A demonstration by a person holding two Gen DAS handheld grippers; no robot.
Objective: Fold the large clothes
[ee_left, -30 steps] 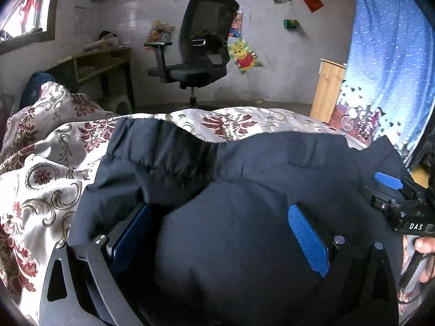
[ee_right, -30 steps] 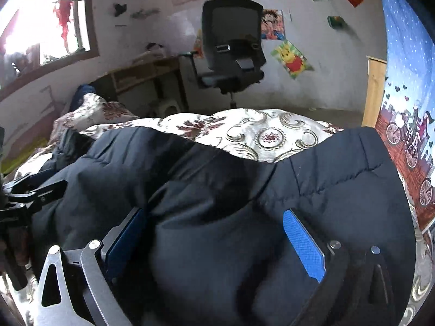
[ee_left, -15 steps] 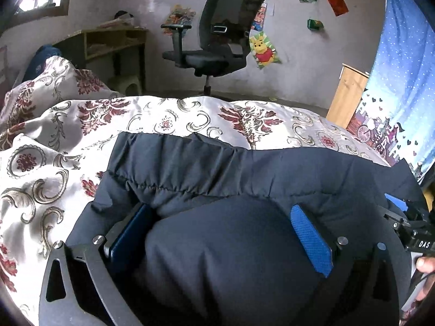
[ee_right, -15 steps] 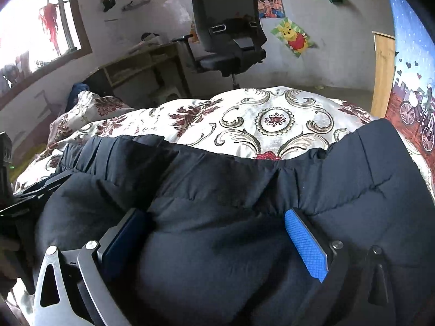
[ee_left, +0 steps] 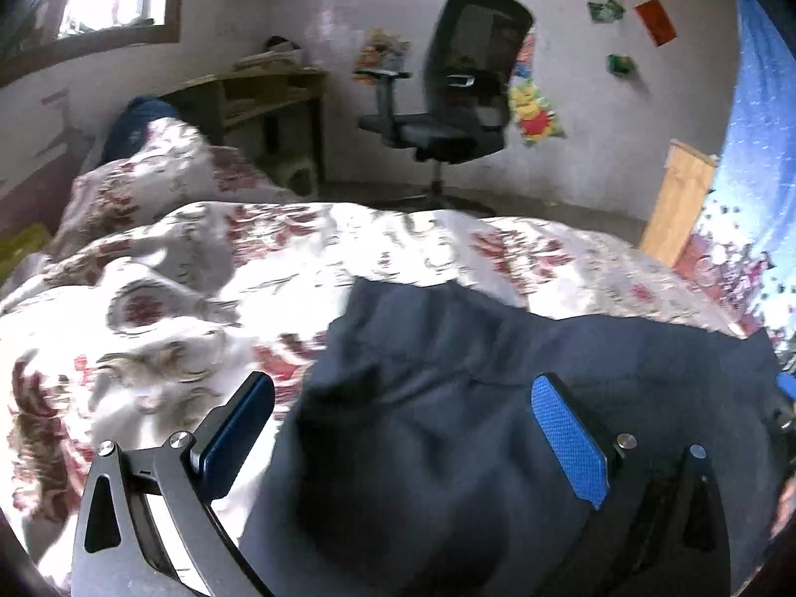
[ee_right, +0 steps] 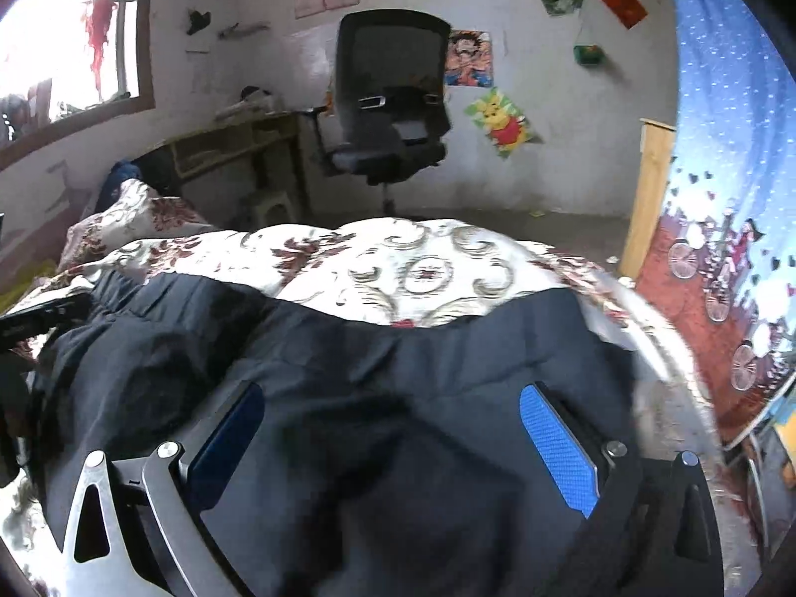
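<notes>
A dark navy garment [ee_left: 497, 398] lies folded on a bed with a floral cover [ee_left: 199, 273]. My left gripper [ee_left: 403, 403] is open at the garment's left edge; its left finger is over the bedcover and its right finger over the cloth. In the right wrist view the garment [ee_right: 398, 373] fills the foreground. My right gripper [ee_right: 393, 413] is open just above it, both blue-padded fingers over the cloth. The left gripper [ee_right: 35, 318] shows at the far left of that view.
A black office chair [ee_right: 393, 114] stands beyond the bed by a poster-covered wall. A wooden desk [ee_left: 258, 94] is at the back left. A blue patterned curtain [ee_right: 736, 199] and a wooden post [ee_right: 646, 189] are on the right.
Both grippers have let go of the garment and pulled back. The left one has shifted left, so its left finger now stands over the bare bedcover.
</notes>
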